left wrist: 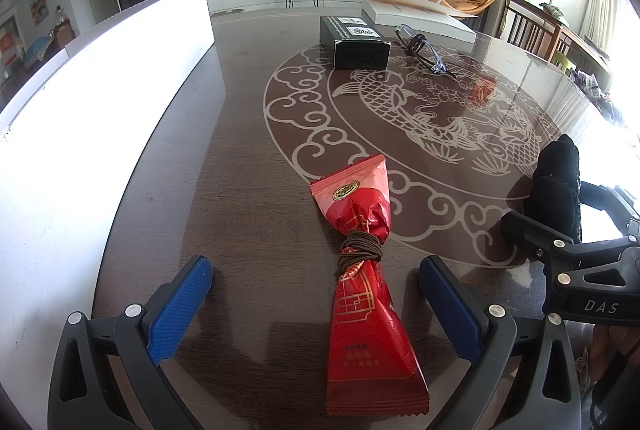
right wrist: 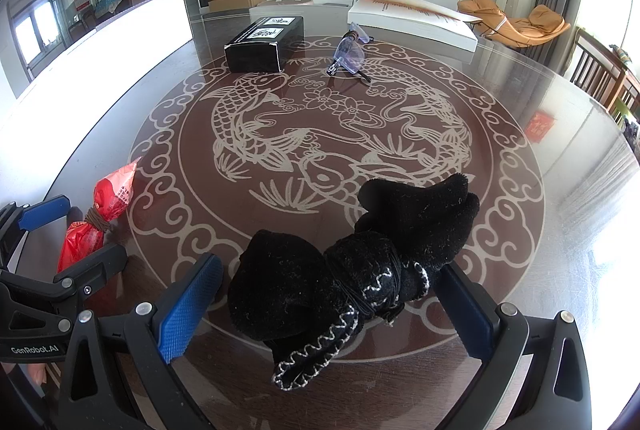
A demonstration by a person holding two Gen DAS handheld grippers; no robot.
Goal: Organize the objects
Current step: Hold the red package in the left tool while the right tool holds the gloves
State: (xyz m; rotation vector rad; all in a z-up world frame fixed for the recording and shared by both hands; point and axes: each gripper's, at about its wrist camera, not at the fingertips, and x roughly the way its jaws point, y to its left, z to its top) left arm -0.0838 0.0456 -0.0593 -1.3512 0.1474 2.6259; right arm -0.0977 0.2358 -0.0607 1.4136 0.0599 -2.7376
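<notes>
A red snack packet point(left wrist: 366, 270), tied round its middle with a brown cord, lies on the dark table between the open fingers of my left gripper point(left wrist: 316, 282); the pads stand apart from it on both sides. It also shows in the right wrist view point(right wrist: 100, 218). A black cloth bundle point(right wrist: 356, 266) with white stitching, bound with a black cord, lies between the open fingers of my right gripper point(right wrist: 332, 282). The bundle also shows in the left wrist view point(left wrist: 556, 186), beside the right gripper's body.
A black box point(left wrist: 354, 40) point(right wrist: 262, 42), clear safety glasses point(left wrist: 424, 48) point(right wrist: 350, 52) and a white flat box point(left wrist: 420, 14) point(right wrist: 412, 18) lie at the far side of the table. A bright white panel point(left wrist: 100, 78) stands along the left edge.
</notes>
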